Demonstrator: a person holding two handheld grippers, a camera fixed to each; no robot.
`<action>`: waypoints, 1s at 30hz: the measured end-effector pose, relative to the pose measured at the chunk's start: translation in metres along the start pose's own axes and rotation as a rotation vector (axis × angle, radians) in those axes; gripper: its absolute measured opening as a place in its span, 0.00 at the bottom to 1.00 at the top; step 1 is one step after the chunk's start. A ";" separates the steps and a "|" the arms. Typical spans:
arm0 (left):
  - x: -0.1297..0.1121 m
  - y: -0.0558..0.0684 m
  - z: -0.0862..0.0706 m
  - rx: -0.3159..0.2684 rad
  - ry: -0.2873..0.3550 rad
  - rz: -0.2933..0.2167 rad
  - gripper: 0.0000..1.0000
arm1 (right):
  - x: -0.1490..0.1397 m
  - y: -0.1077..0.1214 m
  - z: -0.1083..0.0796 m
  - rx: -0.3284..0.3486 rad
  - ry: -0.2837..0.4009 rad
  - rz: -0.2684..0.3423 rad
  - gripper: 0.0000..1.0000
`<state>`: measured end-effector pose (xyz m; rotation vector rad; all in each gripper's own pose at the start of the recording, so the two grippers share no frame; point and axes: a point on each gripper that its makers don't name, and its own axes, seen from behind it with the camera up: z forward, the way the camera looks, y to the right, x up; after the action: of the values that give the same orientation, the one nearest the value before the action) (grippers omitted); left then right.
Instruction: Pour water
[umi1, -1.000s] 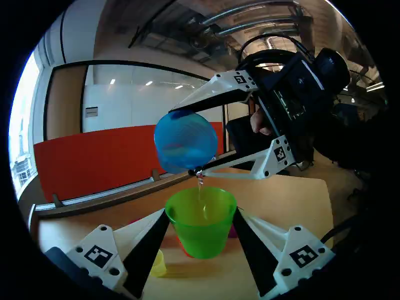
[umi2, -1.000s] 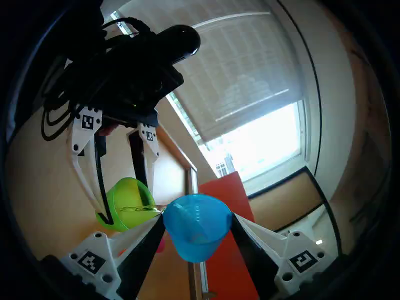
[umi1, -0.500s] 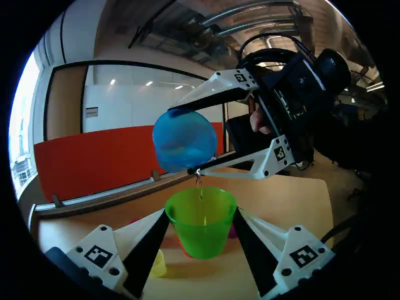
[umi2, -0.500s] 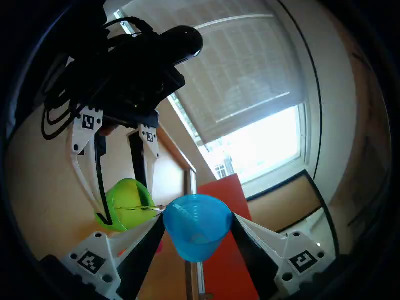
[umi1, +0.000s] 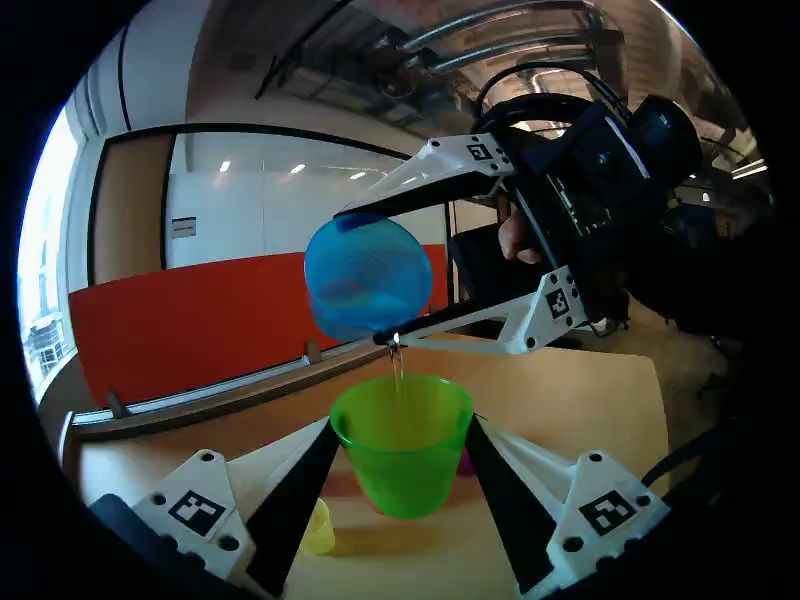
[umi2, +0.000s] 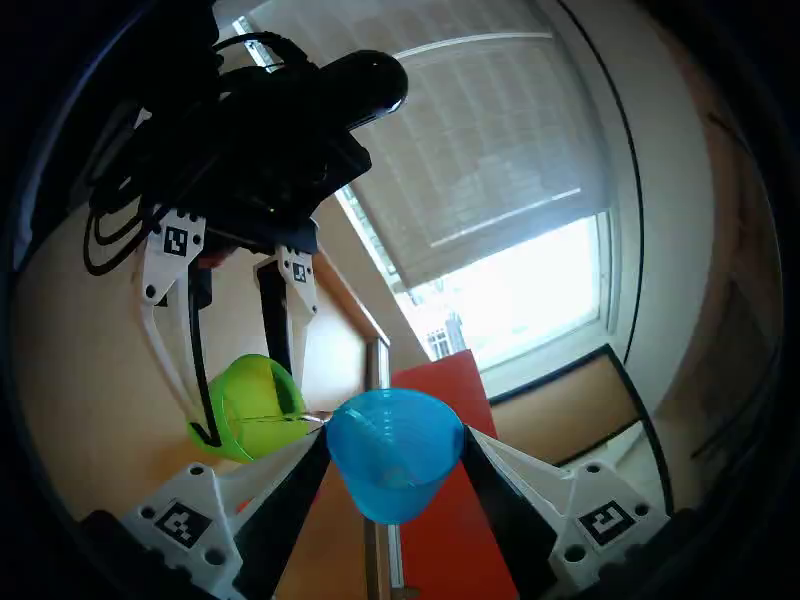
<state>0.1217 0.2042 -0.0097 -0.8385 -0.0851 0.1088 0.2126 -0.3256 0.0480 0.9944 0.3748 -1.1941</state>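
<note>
A translucent green plastic cup (umi1: 402, 470) is clamped upright in the left gripper's (umi1: 400, 438) fingers above the wooden bench (umi1: 565, 400). Just over it, a tilted blue plastic cup (umi1: 367, 272) is clamped in the right gripper's (umi1: 366, 280) fingers, water (umi1: 398, 362) trickling into the green cup.

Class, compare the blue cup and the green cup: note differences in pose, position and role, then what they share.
The blue cup is tipped steeply, mouth sideways; the green cup is upright. The blue cup sits higher, the green cup beneath it. A thin water stream leaves the blue cup's rim and falls into the green cup. Both are tapered plastic cups, held by the right gripper and left gripper respectively.
</note>
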 end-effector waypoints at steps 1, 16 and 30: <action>0.000 0.000 0.000 0.000 0.001 0.001 0.87 | 0.000 0.000 0.000 0.000 0.000 0.000 0.93; -0.002 0.001 0.000 0.001 0.012 -0.002 0.87 | 0.001 0.002 0.001 -0.002 0.004 -0.017 0.93; 0.001 0.000 0.000 0.004 0.018 -0.002 0.87 | 0.003 0.004 0.002 -0.006 0.008 -0.043 0.93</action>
<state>0.1227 0.2040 -0.0099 -0.8348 -0.0690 0.0998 0.2168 -0.3292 0.0484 0.9902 0.4081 -1.2274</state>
